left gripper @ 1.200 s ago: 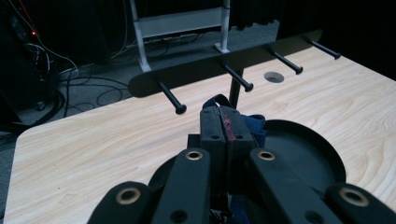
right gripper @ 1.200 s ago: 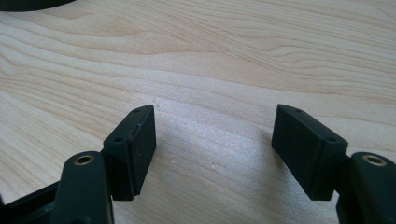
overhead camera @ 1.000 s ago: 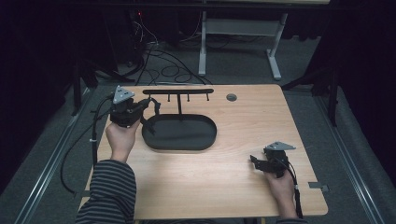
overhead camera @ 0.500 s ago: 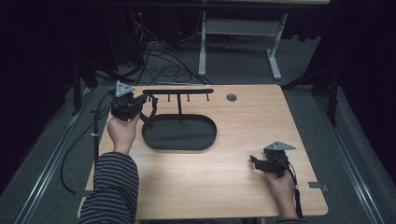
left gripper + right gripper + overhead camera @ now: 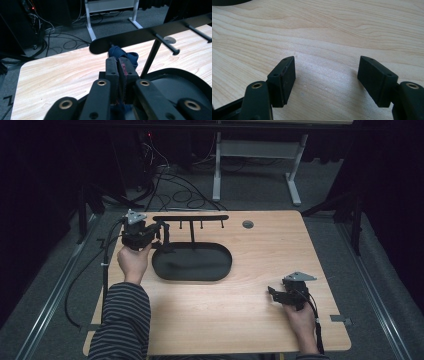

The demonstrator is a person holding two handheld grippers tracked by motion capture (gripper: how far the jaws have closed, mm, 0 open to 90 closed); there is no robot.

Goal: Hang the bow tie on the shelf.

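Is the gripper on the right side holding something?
No, the right gripper has its jaws wide apart with nothing but bare wooden table between them.

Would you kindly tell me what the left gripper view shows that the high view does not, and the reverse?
The left gripper view adds a blue cloth under the black rack's bar. It sits between the nearly closed jaws of the left gripper, which have just been opening. The high view adds the right gripper at the table's near right and a striped sleeve. Both share the rack, its oval tray, the left gripper and the wooden table.
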